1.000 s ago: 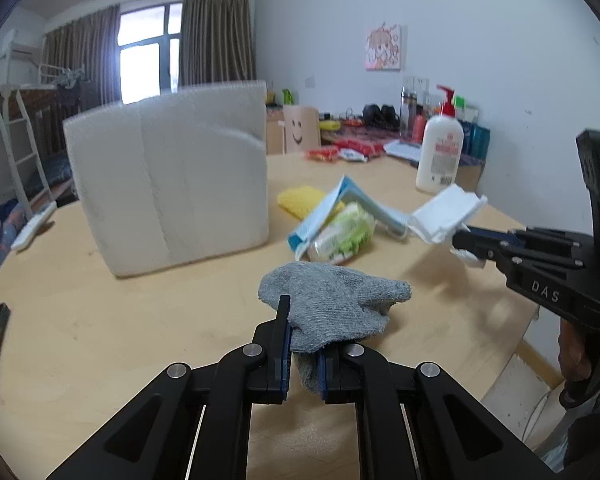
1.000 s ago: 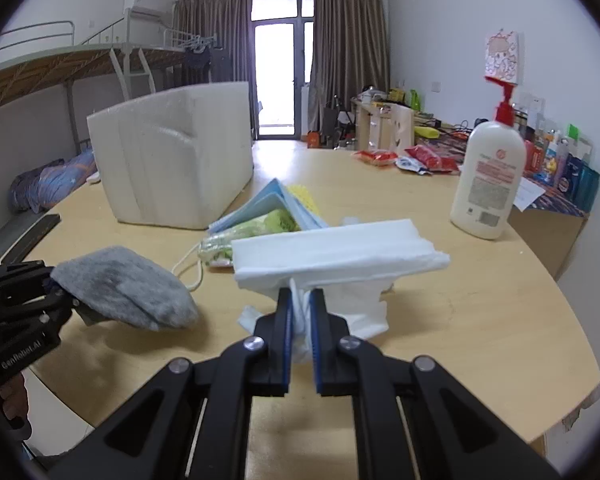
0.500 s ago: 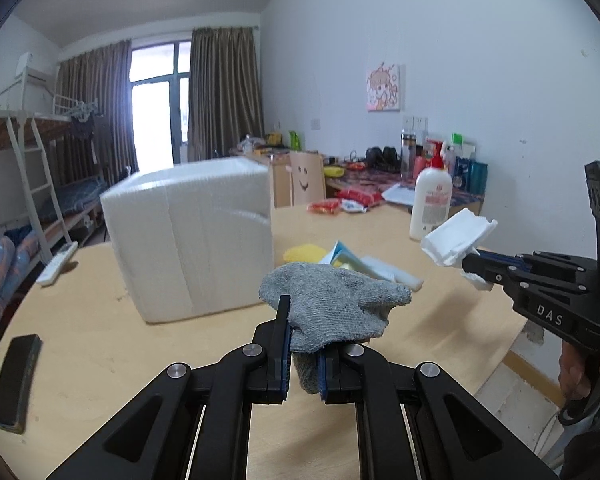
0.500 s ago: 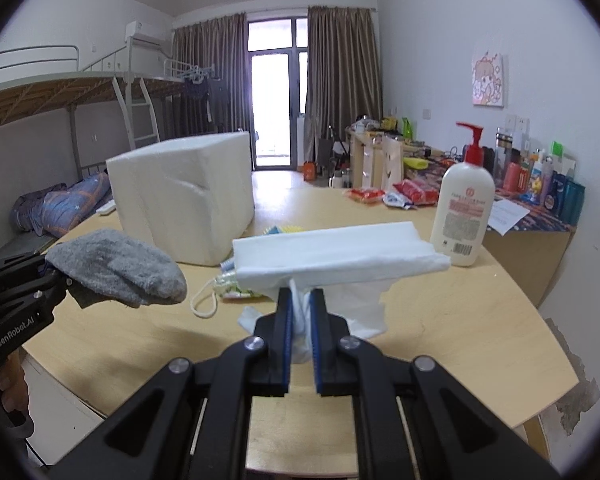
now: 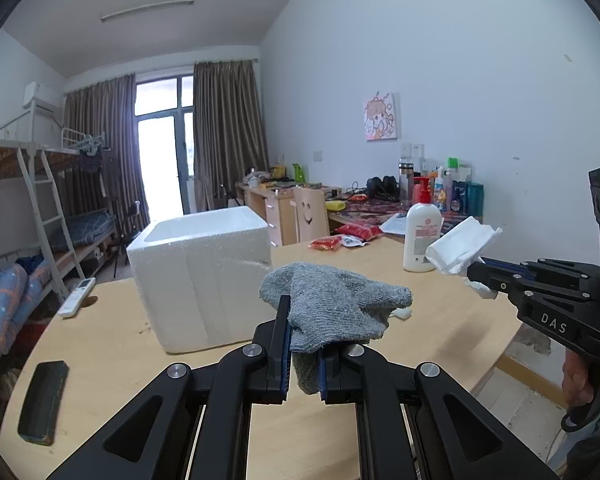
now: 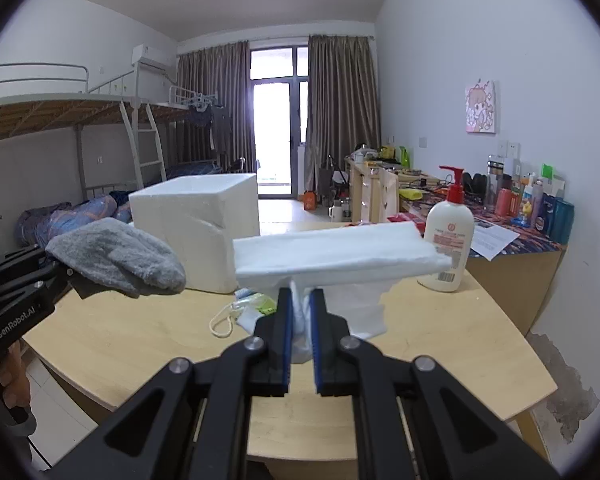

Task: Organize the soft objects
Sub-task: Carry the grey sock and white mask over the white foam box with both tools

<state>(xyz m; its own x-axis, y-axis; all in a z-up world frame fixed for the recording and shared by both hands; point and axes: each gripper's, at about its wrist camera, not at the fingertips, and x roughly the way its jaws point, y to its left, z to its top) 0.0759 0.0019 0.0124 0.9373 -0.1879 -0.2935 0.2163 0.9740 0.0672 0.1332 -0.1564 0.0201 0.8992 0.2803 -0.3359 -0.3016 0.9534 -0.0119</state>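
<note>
**Left-wrist and right-wrist views: both grippers clamped on soft items above the table**

Left-wrist view: the left gripper has its jaws narrowed onto a grey cloth, pinching its lower fold; most of the cloth drapes over the fingertips and hangs clear of the table. At 10 o'clock from the cloth stands a white foam box, open at the top, resting on the table. At 3 o'clock the right gripper reaches in from the frame edge, held by a hand at 4 o'clock. It is pinched on a white tissue pack, held in the air. Behind the pack, at 1 o'clock from the cloth, a lotion bottle stands upright on the table. A dark flat block lies at 8 o'clock near the table's near edge, and a white remote lies at 9 o'clock by the far-left edge.

Right-wrist view: the right gripper grips the underside of the tissue pack, which sits level across the fingertips. At 9 o'clock the left gripper carries the grey cloth just in front of the foam box. Below the pack, on the table, lie a green packet and a white cord loop. The lotion bottle stands at 2 o'clock.
</note>
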